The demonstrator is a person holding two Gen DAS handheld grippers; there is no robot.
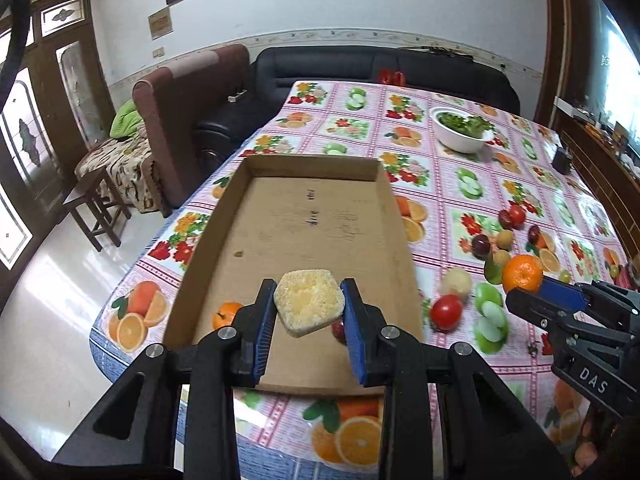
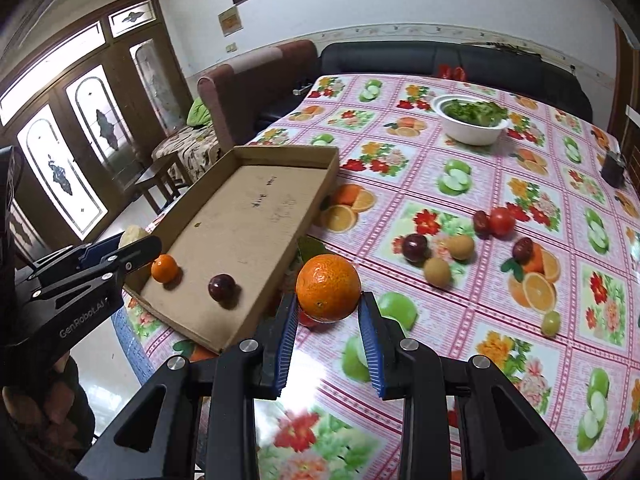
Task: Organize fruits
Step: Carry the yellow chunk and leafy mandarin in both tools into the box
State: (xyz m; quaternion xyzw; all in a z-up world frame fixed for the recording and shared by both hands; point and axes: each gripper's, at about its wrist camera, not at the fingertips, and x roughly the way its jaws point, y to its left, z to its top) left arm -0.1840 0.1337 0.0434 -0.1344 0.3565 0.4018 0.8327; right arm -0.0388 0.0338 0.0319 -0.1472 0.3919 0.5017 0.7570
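Observation:
My left gripper (image 1: 309, 307) is shut on a pale yellow rough-skinned fruit (image 1: 309, 302) and holds it above the near end of the cardboard tray (image 1: 312, 200). A small orange (image 1: 226, 314) and a dark red plum (image 1: 339, 329) lie in the tray's near end. My right gripper (image 2: 329, 314) is shut on a large orange (image 2: 328, 287) and holds it above the table, just right of the tray (image 2: 240, 216). The left gripper (image 2: 116, 252) shows at the tray's near left corner in the right wrist view.
Loose fruits lie on the fruit-print tablecloth right of the tray: a red tomato (image 2: 502, 221), dark plums (image 2: 414, 247), tan round fruits (image 2: 438, 271), a green grape (image 2: 551, 322). A white bowl of greens (image 2: 472, 120) stands far back. A small dark object (image 2: 613, 168) sits at the right edge.

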